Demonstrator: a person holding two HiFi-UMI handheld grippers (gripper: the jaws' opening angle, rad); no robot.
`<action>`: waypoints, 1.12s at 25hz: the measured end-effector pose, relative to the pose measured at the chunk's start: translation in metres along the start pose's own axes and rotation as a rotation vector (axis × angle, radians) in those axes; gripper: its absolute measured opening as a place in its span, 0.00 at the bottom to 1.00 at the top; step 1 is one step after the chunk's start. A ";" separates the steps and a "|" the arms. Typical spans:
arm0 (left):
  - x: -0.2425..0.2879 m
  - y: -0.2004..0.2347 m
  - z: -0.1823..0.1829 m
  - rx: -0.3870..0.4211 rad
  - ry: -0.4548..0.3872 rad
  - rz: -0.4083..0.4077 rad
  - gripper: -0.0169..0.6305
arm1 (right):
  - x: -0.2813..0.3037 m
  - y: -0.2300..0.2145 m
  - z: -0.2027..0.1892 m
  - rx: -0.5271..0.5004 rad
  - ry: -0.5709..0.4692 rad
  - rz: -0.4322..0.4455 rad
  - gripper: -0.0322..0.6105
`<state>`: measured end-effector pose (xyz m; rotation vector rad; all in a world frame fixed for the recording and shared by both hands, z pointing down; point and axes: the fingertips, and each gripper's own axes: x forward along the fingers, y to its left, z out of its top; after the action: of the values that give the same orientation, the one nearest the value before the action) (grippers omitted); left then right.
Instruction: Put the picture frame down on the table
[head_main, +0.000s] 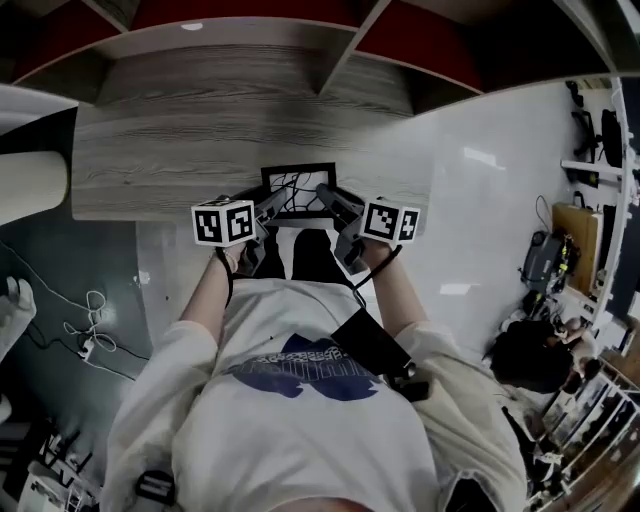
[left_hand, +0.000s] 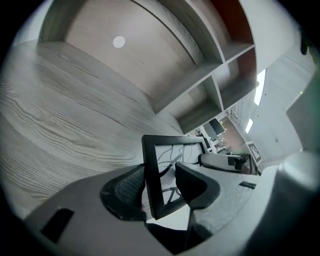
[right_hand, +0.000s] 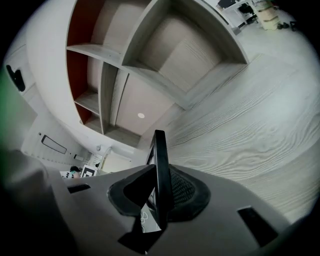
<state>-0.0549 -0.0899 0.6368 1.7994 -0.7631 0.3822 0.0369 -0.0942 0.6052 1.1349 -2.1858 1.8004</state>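
Note:
A black picture frame (head_main: 298, 191) with a white picture of dark branching lines is held upright at the near edge of the grey wood table (head_main: 190, 140); I cannot tell if it touches the top. My left gripper (head_main: 264, 212) is shut on its left side and my right gripper (head_main: 330, 202) on its right side. In the left gripper view the frame (left_hand: 165, 150) stands between the jaws of the left gripper (left_hand: 159, 189), its black border against the ribbed pad. In the right gripper view the frame (right_hand: 160, 155) shows edge-on, pinched in the right gripper (right_hand: 160, 192).
A shelf unit (head_main: 335, 45) with open cubbies and red back panels rises behind the table. A white roll (head_main: 28, 185) lies off the table's left end. Cables (head_main: 90, 325) trail on the floor at left. Another person (head_main: 530, 360) sits at the right near cluttered racks.

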 end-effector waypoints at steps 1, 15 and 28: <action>0.002 0.003 -0.001 -0.013 -0.006 0.016 0.29 | 0.003 -0.003 0.000 -0.007 0.017 -0.010 0.15; 0.030 0.033 -0.026 -0.119 0.028 0.216 0.30 | 0.031 -0.045 -0.006 -0.081 0.222 -0.124 0.18; 0.029 0.040 -0.030 -0.096 0.066 0.299 0.30 | 0.038 -0.062 -0.008 -0.174 0.258 -0.262 0.26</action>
<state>-0.0567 -0.0794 0.6938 1.5775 -0.9910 0.5880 0.0424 -0.1069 0.6770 1.0310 -1.9046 1.5210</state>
